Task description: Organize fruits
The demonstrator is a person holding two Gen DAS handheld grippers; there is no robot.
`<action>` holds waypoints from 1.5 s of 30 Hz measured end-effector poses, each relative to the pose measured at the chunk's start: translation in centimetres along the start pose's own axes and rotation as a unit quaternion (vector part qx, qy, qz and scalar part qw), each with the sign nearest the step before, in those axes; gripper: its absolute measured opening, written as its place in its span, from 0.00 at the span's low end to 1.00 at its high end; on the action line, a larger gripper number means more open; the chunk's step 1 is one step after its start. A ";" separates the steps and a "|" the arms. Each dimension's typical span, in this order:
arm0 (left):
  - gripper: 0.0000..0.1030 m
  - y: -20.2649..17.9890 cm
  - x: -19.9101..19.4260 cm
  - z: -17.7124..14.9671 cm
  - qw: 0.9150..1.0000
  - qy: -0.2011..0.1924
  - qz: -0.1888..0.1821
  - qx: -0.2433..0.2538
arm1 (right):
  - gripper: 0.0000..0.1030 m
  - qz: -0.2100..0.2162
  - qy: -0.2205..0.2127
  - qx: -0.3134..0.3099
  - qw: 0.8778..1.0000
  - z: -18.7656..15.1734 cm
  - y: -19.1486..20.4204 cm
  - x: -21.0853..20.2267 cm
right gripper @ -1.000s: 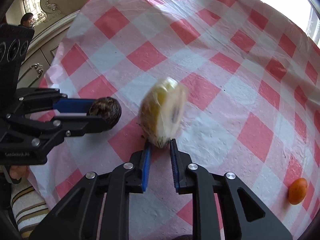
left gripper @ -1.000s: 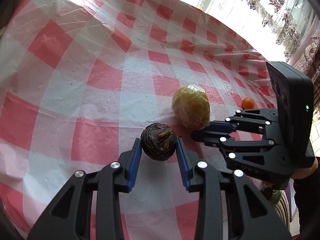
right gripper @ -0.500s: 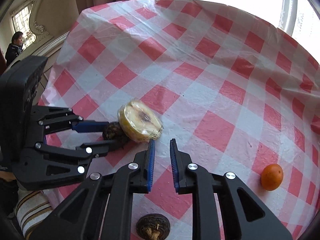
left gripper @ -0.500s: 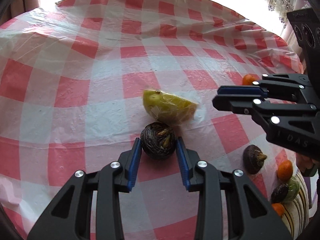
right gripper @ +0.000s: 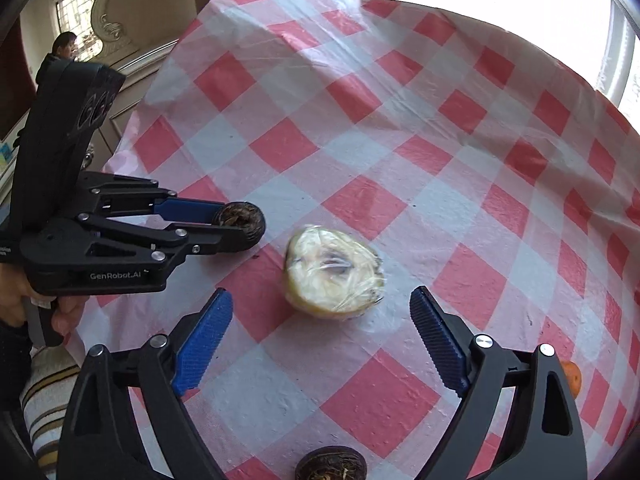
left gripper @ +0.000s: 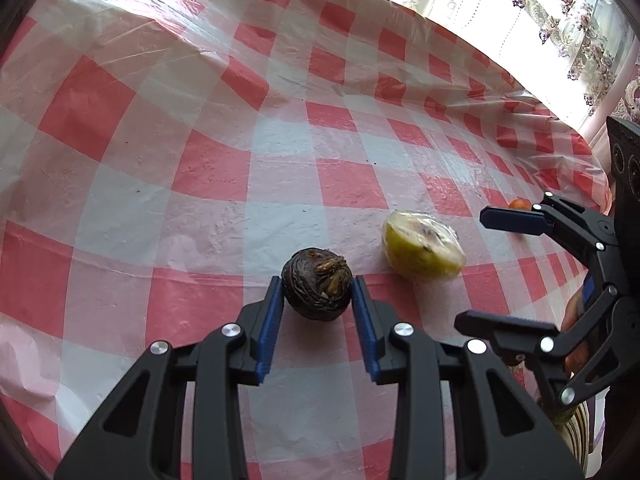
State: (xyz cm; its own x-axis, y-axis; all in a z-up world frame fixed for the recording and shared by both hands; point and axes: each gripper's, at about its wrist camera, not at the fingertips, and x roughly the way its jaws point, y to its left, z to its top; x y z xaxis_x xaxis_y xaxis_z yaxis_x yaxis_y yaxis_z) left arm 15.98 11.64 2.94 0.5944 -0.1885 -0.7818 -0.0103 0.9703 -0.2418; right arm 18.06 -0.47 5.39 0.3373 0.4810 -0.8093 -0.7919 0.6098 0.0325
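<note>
The left tool (left gripper: 318, 300) is clamping a dark wrinkled fruit (left gripper: 317, 289) above the tabletop (left gripper: 160, 184) while the right tool (right gripper: 320, 324), jaws just spread wide, is releasing the plastic-wrapped yellow fruit (right gripper: 334, 274) lying there; next, probably placing the dark one alongside.

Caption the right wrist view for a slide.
Right gripper, jaws just opened wide, faces a plastic-wrapped yellow fruit half on the checked tablecloth; left gripper clamps a dark wrinkled fruit.
</note>
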 end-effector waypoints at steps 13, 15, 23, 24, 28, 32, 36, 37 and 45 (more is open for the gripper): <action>0.34 0.5 -0.5 -0.1 1.000 -0.006 0.004 -0.005 | 0.59 0.000 0.030 0.058 0.998 0.2 -1.4 2.6; 0.34 0.1 -0.2 -0.2 1.000 -0.001 0.011 0.006 | 0.59 -0.013 0.027 0.053 0.998 -0.2 -1.3 2.2; 0.34 -2.9 1.1 -0.5 0.998 0.016 0.025 0.047 | 0.59 -0.043 0.006 0.067 0.997 -2.9 -2.7 -1.5; 0.34 -3.1 1.3 -0.4 0.998 0.019 0.023 0.046 | 0.59 -0.045 0.003 0.072 0.996 -3.4 -3.1 -2.2; 0.34 -4.1 2.1 0.0 0.999 0.033 -0.012 0.030 | 0.59 -0.058 -0.010 0.096 0.994 -5.6 -4.6 -5.2; 0.34 -7.4 3.3 0.1 0.998 0.049 -0.034 0.038 | 0.59 -0.085 -0.013 0.126 0.988 -8.6 -6.4 -8.0; 0.34 -12.7 5.0 -0.5 0.994 0.070 -0.063 0.060 | 0.59 -0.109 -0.017 0.166 0.980 -12.4 -8.6 -11.0; 0.34 -14.2 5.5 -0.7 0.992 0.079 -0.073 0.068 | 0.59 -0.117 -0.017 0.176 0.977 -13.5 -9.1 -11.8; 0.34 -28.9 8.0 -3.2 0.971 0.121 -0.107 0.178 | 0.59 -0.178 -0.017 0.258 0.950 -23.1 -13.0 -18.5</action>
State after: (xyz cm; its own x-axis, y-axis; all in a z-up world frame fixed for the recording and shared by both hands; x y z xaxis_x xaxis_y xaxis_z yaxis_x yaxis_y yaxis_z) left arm 18.51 -18.35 1.80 0.3462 -0.3792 -0.8581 0.3970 0.8879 -0.2322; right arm 10.41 -31.84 6.41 0.5604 0.2018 -0.8033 -0.2733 0.9606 0.0506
